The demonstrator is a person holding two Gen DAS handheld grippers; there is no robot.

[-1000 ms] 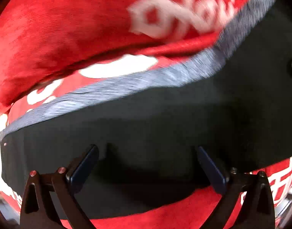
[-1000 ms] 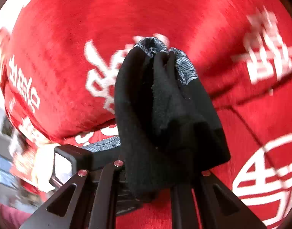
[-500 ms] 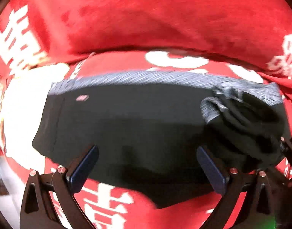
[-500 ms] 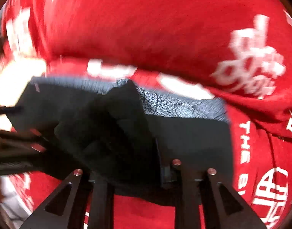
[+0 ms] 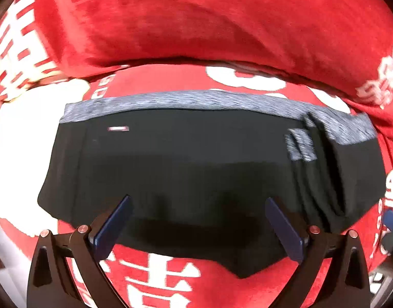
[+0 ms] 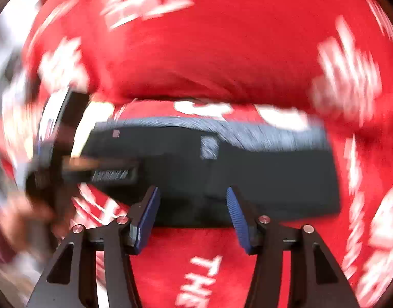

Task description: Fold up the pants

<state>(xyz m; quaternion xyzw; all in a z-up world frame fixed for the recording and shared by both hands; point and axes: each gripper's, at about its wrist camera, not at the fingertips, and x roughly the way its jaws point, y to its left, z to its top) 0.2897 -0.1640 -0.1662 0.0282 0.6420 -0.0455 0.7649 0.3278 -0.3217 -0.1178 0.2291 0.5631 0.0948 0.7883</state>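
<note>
The black pants [image 5: 196,164] with a grey waistband [image 5: 186,100] lie folded flat on a red cloth. My left gripper [image 5: 196,213] hovers straight over their near edge, open, with nothing between its blue pads. In the right wrist view the same pants [image 6: 260,177] lie ahead, blurred. My right gripper [image 6: 192,202] stands over their near edge, its jaws opening, and no cloth is pinched between its pads. The pants' right end [image 5: 332,169] lies doubled over in wrinkles. The left gripper's body [image 6: 111,169] shows at the left of the right wrist view.
A red cover with white lettering [image 5: 158,282] spreads under the pants. A bulky red cushion [image 5: 209,20] rises just behind the waistband. A person's hand [image 6: 19,220] shows blurred at the lower left of the right wrist view.
The right gripper carried a bunched end of the pants across, laid it onto the rest and let go as its jaws parted. The left gripper drew back, so the whole folded garment now shows.
</note>
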